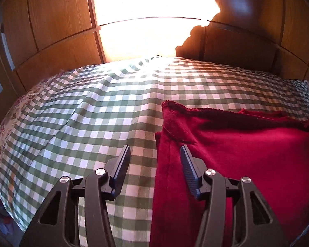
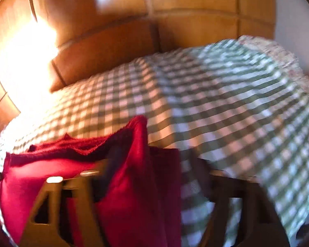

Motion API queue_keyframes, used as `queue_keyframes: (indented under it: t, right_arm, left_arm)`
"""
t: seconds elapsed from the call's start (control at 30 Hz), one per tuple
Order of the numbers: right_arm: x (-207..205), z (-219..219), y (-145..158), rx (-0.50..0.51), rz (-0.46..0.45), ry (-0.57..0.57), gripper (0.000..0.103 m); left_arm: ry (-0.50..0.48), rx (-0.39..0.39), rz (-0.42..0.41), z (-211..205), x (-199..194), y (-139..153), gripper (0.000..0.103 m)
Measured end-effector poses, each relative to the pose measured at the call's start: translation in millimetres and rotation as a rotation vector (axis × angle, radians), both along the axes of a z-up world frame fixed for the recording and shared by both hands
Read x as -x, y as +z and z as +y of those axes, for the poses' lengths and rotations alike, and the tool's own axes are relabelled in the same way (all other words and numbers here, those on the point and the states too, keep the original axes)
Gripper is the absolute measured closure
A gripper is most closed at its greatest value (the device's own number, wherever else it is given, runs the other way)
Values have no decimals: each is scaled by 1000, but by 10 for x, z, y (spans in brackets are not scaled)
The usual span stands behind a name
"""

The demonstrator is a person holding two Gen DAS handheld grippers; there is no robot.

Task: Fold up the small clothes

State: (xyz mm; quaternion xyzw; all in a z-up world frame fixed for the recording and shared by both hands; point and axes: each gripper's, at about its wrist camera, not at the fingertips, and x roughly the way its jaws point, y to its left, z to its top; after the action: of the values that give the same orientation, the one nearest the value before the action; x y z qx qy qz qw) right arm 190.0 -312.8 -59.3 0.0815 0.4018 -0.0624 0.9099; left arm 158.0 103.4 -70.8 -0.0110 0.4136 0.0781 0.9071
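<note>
On a bed [image 1: 294, 86], over a green and white checked cover [image 1: 92, 113]: a red cloth [image 1: 237, 154], lying mostly flat. In the left wrist view, at the near right. Left edge straight, running from near to far. Far edge fuzzy and wavy, with a small corner poking up at the far left.

Left tool [image 1: 155, 150] just above that left edge, fingers [image 1: 124, 160] apart. Nothing pinched. One finger over bare checks, the other over red.

Right tool [image 2: 148, 168] very blurry in the right wrist view. Fingers wide apart, with a tall fold of the red cloth [image 2: 41, 170] standing up between them. Too smeared to tell if that fold touches a finger. Rest of the cloth spread out to the near left there.

Plenty of open room on the cover:
- a wide bare stretch to the left of the cloth in the left wrist view, with a few long wrinkles
- another bare stretch past the far edge, up to the wood
- a big bare stretch to the right in the right wrist view

At the far left rim of the bed, a flowery sheet [image 1: 2, 133] peeking out under the checks. Behind the bed, a wooden wall [image 1: 51, 20] of panels, close to the far side. In the middle of it, a bright patch of light [image 1: 150, 20], too white to see into.
</note>
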Motion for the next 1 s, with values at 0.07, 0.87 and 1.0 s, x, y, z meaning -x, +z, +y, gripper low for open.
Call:
queue_keyframes:
  t: [0.07, 0.87, 1.0]
  right_arm:
    - [151, 133, 124, 11, -22, 38, 29]
    - [-10, 1298, -430, 82, 83, 299, 27]
    - [-3, 1286, -421, 64, 77, 304, 26]
  left_arm:
    - [1, 9, -9, -46, 107, 46, 51]
    - [-62, 27, 30, -357, 162, -313, 43]
    - [-31, 89, 45, -271, 120, -307, 39]
